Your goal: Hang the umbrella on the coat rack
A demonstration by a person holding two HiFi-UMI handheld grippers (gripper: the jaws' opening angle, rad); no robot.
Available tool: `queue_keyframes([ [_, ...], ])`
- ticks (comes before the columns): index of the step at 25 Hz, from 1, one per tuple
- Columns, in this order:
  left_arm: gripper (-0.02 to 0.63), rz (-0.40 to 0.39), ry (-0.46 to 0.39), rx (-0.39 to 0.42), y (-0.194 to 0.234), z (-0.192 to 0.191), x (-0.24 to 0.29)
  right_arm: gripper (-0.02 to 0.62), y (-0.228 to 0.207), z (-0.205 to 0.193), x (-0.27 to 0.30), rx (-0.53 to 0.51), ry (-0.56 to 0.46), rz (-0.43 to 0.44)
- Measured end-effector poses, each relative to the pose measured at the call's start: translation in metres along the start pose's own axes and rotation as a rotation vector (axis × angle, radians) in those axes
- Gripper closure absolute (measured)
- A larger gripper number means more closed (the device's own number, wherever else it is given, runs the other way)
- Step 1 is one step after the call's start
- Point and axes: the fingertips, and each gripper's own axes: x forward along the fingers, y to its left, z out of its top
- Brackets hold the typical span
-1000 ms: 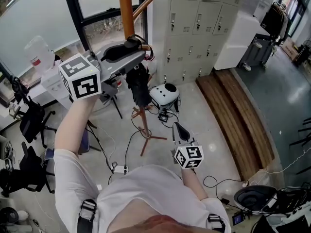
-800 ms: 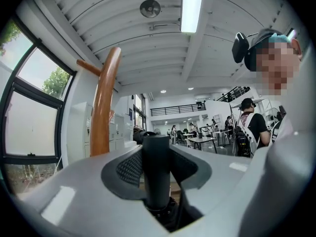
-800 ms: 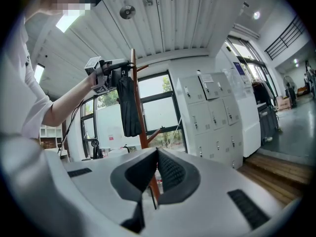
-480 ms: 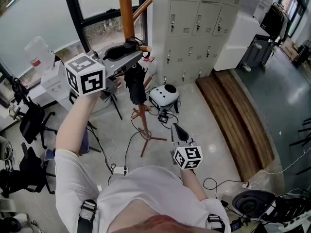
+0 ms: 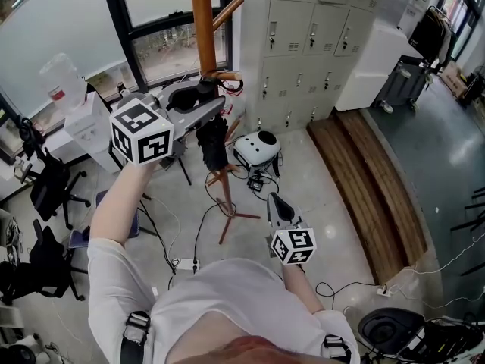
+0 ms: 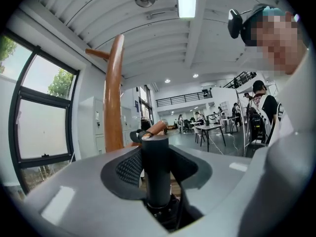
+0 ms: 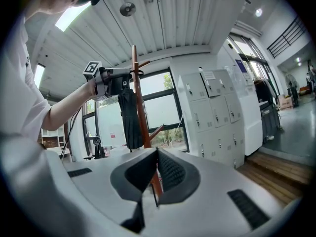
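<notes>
Up beside the tall brown wooden coat rack [image 5: 203, 21], the left gripper [image 5: 200, 101] sits level, clamped around the dark cylindrical handle [image 6: 156, 172] of the black folded umbrella [image 5: 214, 144]. The canopy dangles straight down just beside the pole. Those jaws have just eased a touch wider, yet the handle stands squarely between the ribbed pads and looks pinched, not freed. Just beyond the handle a short round wooden peg [image 6: 156, 128] juts out, and a dark strap loop [image 6: 137, 135] appears to sit around it, though I can't tell whether the loop is fully past the peg's tip. Down low, the right gripper [image 5: 275, 200] hangs near the person's waist, jaws together on nothing, well apart from the action.

Now the danger, as I judge it. Let go too early, with the loop only perched near the peg's end, and the umbrella slides off and drops to the pale glossy floor [image 5: 326, 180]. The peg looks short and smooth, so there's little to stop a slip. A sideways tug on release could also drag the strap back off, or knock the slim rack and set it rocking. The safe call is to seat the loop deep against the pole before the pads part.
</notes>
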Motion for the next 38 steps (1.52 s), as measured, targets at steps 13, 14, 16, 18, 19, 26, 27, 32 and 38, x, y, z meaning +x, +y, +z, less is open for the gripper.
queue_keyframes([
  [13, 0.449, -0.035, 0.049, -0.033, -0.021, -0.030, 0.001, 0.586, 0.006, -0.005, 0.001, -0.002, 0.012, 0.006],
  [14, 0.449, -0.035, 0.055, -0.041, -0.022, -0.034, 0.000, 0.587, 0.007, -0.005, 0.001, -0.003, 0.013, 0.006],
  [16, 0.449, -0.033, 0.068, -0.049, -0.025, -0.043, 0.001, 0.586, 0.008, -0.005, -0.001, -0.004, 0.016, 0.006],
  [18, 0.449, -0.029, 0.086, -0.043, -0.026, -0.052, 0.005, 0.586, 0.007, -0.005, -0.002, -0.006, 0.019, 0.005],
  [19, 0.449, -0.026, 0.096, -0.037, -0.027, -0.057, 0.007, 0.586, 0.006, -0.005, -0.002, -0.007, 0.020, 0.004],
  [26, 0.451, 0.005, 0.125, -0.042, -0.025, -0.089, 0.014, 0.586, 0.005, -0.007, -0.003, -0.007, 0.028, 0.006],
  [27, 0.451, 0.008, 0.125, -0.048, -0.024, -0.092, 0.015, 0.586, 0.005, -0.007, -0.004, -0.006, 0.030, 0.007],
  [32, 0.453, 0.006, 0.088, -0.056, -0.023, -0.098, 0.021, 0.586, 0.003, -0.007, -0.004, -0.002, 0.037, 0.008],
  [38, 0.451, 0.035, 0.039, -0.081, -0.020, -0.104, 0.022, 0.586, 0.005, -0.013, -0.003, 0.005, 0.043, 0.012],
])
